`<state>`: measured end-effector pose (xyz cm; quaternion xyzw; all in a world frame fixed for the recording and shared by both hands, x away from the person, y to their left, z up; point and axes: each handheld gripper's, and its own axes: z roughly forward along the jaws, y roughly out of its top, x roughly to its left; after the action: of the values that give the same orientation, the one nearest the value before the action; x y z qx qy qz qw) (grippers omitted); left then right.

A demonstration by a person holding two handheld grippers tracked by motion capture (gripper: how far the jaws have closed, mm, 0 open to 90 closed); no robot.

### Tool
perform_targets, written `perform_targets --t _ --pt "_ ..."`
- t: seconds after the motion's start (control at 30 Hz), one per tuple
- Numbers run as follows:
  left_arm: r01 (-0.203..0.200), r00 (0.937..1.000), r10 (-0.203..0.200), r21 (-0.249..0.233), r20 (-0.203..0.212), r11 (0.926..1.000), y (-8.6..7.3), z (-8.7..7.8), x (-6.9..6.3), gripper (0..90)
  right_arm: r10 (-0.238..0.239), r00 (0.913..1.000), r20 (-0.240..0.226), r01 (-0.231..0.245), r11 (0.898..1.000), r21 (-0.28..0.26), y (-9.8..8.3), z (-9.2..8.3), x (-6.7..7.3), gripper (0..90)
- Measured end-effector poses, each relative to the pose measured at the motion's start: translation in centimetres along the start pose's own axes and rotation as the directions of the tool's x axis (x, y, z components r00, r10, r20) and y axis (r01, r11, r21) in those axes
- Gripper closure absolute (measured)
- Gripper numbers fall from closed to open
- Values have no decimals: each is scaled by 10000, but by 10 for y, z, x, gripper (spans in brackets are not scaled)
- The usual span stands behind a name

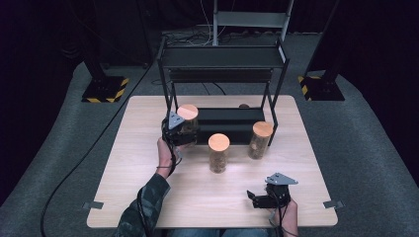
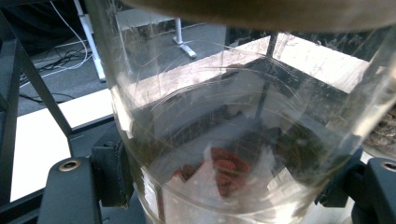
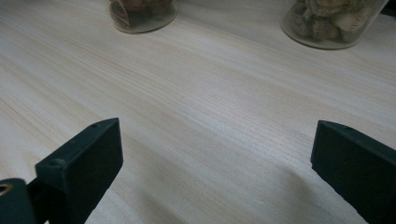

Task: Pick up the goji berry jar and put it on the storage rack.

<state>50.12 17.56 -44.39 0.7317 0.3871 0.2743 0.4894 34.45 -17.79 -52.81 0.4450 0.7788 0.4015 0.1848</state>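
The left gripper [image 1: 177, 129] is clamped on an upright cork-lidded glass jar [image 1: 188, 121] at the black rack's [image 1: 223, 57] near left corner, lower shelf just right, while the right gripper [image 1: 269, 193] rests wide open and empty on the table [image 1: 148, 163].

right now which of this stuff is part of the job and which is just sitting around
In the job:
- left gripper, shut on the held jar
- black shelf rack, right behind that jar

Sitting about:
- middle jar, standing on the table
- right jar by the rack's leg
- right gripper, jaws open over bare wood
- grey stand behind the rack
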Motion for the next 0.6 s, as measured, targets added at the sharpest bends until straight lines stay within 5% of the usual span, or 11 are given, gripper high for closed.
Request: perform_targets --t 0.6 --pt "84 10000 -84 79 -3 9999 -1 14 2 244 0 10000 -21 0 10000 -20 0 0 0 12"
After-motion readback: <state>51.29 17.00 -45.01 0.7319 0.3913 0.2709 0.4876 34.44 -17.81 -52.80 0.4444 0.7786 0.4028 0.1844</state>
